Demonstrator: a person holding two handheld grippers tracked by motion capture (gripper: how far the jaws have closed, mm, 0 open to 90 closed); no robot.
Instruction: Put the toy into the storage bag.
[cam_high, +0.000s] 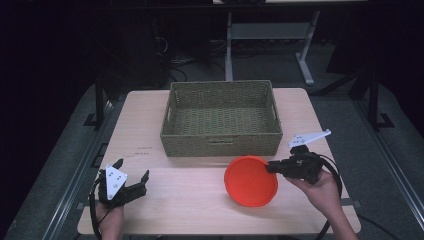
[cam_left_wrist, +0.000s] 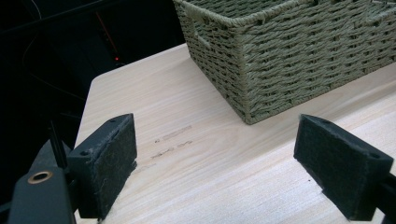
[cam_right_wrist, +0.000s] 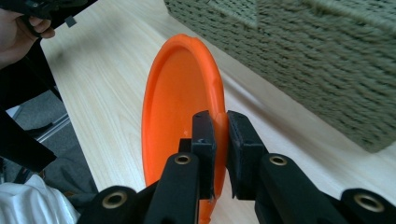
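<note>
We read no writing. Before the basket (cam_high: 220, 120), our right gripper (cam_high: 272, 167) clamps the orange plate's (cam_high: 250, 181) rim; our left gripper (cam_high: 132, 175) gapes wide, empty.

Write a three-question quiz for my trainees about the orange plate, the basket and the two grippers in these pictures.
1. True or false: the right gripper is clamped on the rim of the orange plate.
2. What lies inside the woven basket? A) a cup B) nothing C) a plate
3. How do the left gripper jaws stand?

Key: 1 true. 2 B. 3 Wide open, nothing between them, above the bare table.
</note>
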